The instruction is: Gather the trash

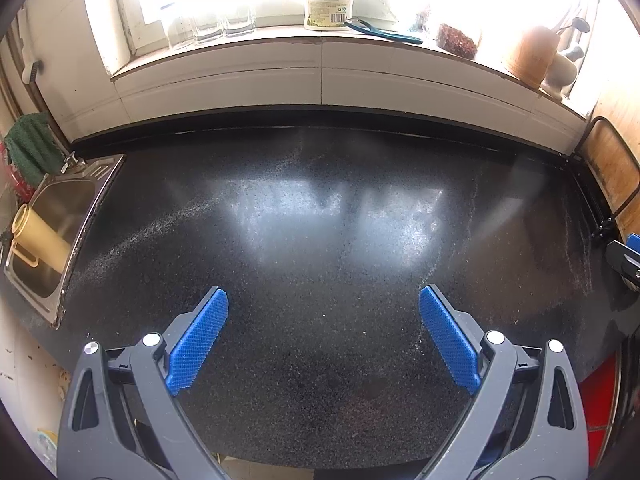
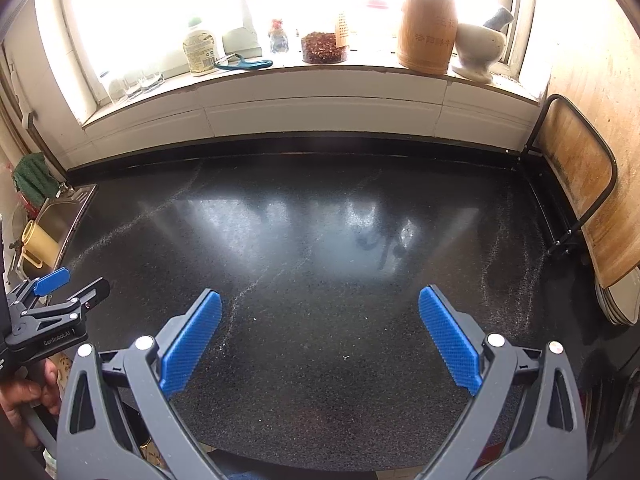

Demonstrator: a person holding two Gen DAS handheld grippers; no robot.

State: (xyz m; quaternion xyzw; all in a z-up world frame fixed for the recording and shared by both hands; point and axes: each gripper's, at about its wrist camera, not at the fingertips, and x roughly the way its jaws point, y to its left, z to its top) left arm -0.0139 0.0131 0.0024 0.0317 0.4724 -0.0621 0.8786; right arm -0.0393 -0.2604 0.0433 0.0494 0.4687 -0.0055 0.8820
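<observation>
My left gripper (image 1: 323,300) is open and empty, held above the near part of the black speckled countertop (image 1: 320,208). My right gripper (image 2: 320,300) is open and empty over the same countertop (image 2: 320,220). The left gripper also shows at the left edge of the right wrist view (image 2: 76,284), open, in a hand. A tip of the right gripper shows at the right edge of the left wrist view (image 1: 626,256). I see no loose trash on the counter, only a small white speck (image 2: 346,357) and faint dusty streaks.
A steel sink (image 1: 60,216) with a yellow cup (image 1: 38,236) lies at the left. The windowsill holds a bottle (image 2: 200,50), a teal peeler (image 2: 244,64), glasses (image 1: 212,24), a dish of dried chillies (image 2: 323,46), a bamboo holder (image 2: 428,36) and a mortar (image 2: 480,50). A wooden board (image 2: 580,184) in a rack stands at the right.
</observation>
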